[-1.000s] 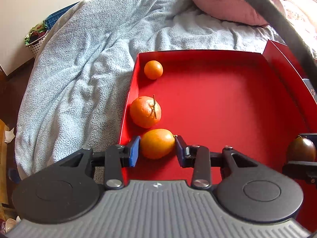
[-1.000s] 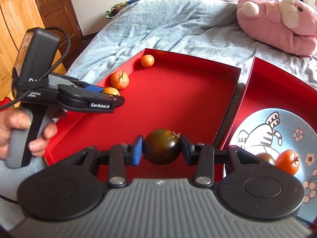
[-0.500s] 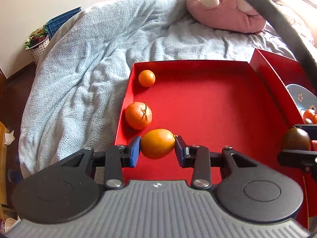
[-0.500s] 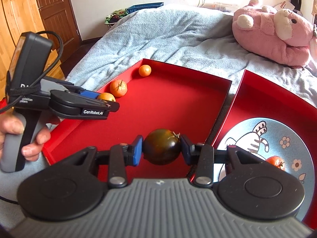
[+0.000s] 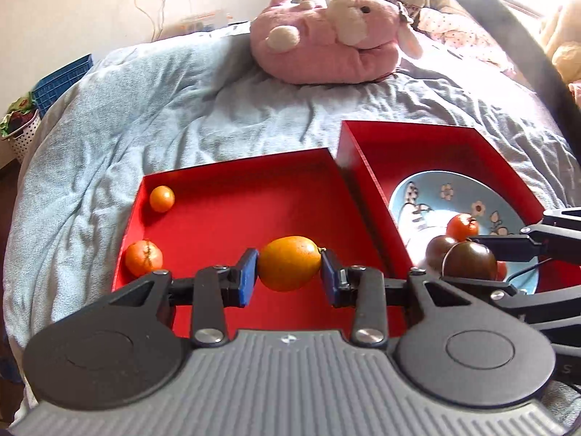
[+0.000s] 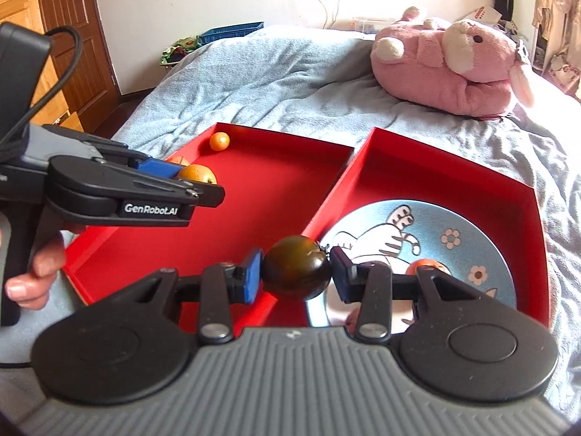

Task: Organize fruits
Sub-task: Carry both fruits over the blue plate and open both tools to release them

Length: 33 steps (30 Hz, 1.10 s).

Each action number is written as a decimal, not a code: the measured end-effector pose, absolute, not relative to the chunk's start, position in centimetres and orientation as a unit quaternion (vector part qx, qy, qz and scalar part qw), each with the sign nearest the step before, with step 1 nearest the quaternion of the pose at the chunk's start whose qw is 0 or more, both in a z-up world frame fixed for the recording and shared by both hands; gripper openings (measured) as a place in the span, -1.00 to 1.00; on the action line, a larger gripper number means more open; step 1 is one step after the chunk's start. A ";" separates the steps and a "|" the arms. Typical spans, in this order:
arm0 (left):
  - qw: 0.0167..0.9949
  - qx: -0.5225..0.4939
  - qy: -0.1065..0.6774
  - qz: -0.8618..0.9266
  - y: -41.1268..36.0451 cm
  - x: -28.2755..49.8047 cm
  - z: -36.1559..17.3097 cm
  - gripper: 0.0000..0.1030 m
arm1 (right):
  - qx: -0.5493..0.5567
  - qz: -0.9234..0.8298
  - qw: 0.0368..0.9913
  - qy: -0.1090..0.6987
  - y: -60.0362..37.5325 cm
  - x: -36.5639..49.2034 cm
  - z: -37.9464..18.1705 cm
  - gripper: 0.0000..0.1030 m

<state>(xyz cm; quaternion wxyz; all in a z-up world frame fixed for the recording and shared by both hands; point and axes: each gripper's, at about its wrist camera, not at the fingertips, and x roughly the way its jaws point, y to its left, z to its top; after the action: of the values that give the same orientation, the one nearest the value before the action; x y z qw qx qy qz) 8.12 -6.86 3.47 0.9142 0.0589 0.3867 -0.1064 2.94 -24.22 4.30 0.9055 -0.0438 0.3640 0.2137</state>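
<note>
Both grippers have swung toward the plate (image 6: 472, 225): left gripper (image 5: 288, 278) clamps an orange (image 5: 288, 263), right gripper (image 6: 296, 276) a dark tomato (image 6: 296, 267); two oranges (image 5: 143, 258) remain beside it.

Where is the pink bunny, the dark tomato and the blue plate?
pink bunny (image 6: 446, 69), right wrist view, its face.
dark tomato (image 6: 296, 268), right wrist view, its middle.
blue plate (image 6: 468, 236), right wrist view, bare part near the flower.

left tray floor (image 5: 254, 203): open | plate (image 6: 472, 225): fruit-crowded | tray walls (image 6: 337, 178) between
</note>
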 end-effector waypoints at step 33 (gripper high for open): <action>0.879 0.124 0.406 -0.216 -19.8 10.5 0.1 -0.15 | -0.056 0.098 0.908 0.404 -31.6 4.5 0.5 -0.13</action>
<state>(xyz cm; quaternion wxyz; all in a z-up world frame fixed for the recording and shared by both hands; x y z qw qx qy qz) 10.48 -19.76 0.10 0.8795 0.1239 0.4059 -0.2155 4.53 -31.56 0.53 0.9078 -0.0565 0.4037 0.0985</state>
